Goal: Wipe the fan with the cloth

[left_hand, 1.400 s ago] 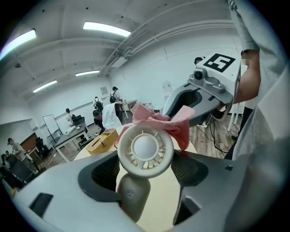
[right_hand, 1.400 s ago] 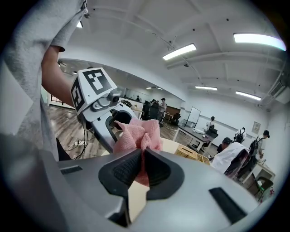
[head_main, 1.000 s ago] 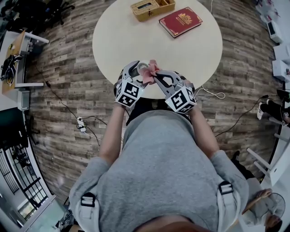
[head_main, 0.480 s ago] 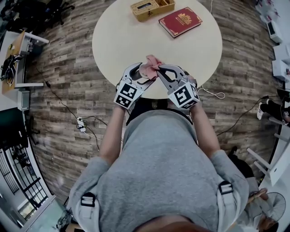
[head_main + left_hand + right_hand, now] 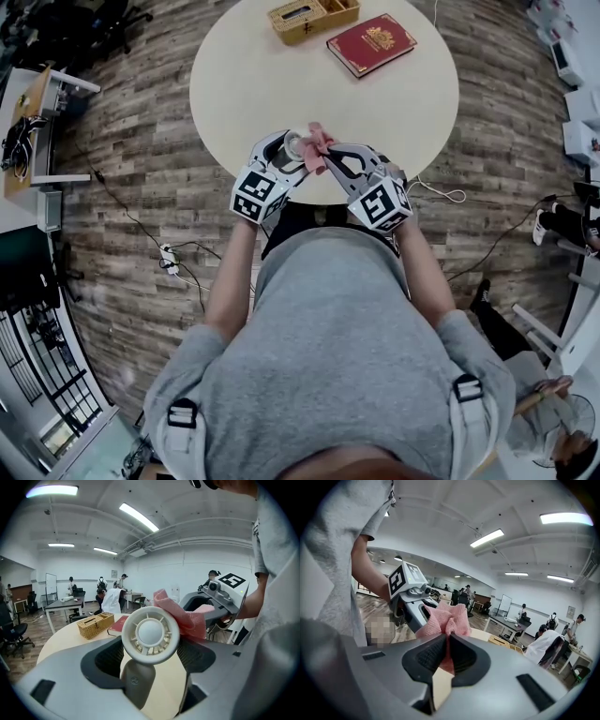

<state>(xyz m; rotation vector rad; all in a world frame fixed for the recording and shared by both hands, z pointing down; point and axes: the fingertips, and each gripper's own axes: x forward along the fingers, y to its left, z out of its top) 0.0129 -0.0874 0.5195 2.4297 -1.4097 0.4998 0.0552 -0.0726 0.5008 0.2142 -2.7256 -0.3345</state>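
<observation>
Left claw [image 5: 152,656] grips fan [image 5: 150,633]; right claw [image 5: 446,654] holds cloth [image 5: 446,618] against it

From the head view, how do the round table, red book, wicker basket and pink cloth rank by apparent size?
1. round table, by far.
2-3. red book and wicker basket: about alike; the basket is cut by the top edge, so unranked.
4. pink cloth, partly gripped in the jaws.

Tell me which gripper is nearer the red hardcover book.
Right. The right gripper, clamping the pink cloth, sits below-left of the book; the left gripper, holding the small white fan, is farther left.
</observation>
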